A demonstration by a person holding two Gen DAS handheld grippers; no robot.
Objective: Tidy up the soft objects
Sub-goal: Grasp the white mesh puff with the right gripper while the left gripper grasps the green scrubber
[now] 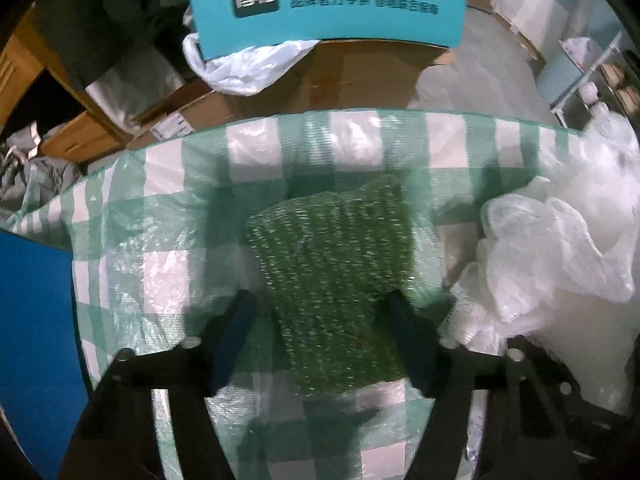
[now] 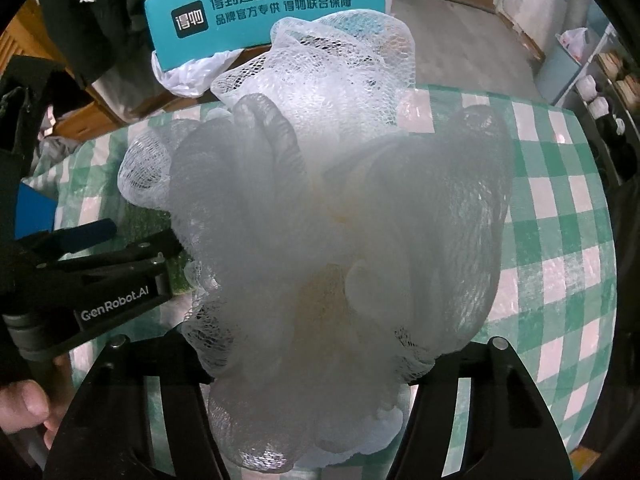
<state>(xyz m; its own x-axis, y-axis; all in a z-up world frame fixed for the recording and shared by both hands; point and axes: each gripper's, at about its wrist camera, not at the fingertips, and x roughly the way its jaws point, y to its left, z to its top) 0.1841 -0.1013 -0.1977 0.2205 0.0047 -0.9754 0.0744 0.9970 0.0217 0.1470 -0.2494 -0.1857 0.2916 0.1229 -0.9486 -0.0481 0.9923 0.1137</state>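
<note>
While a green-and-white checked tablecloth [image 1: 160,216] is spread over the whole table, a teal printed box [image 1: 328,0] is seen beyond its far edge, on brown cartons. A white mesh bath pouf [image 2: 332,208] is bunched between the fingers of the right gripper [image 2: 312,344] and is gripped there, above the cloth, so that most of the right wrist view is filled. A green scouring pad [image 1: 336,280] is laid flat on the cloth, and the left gripper [image 1: 324,304] is lowered over it, its blue-tipped fingers [image 1: 236,320] set apart at either side; contact cannot be told.
</note>
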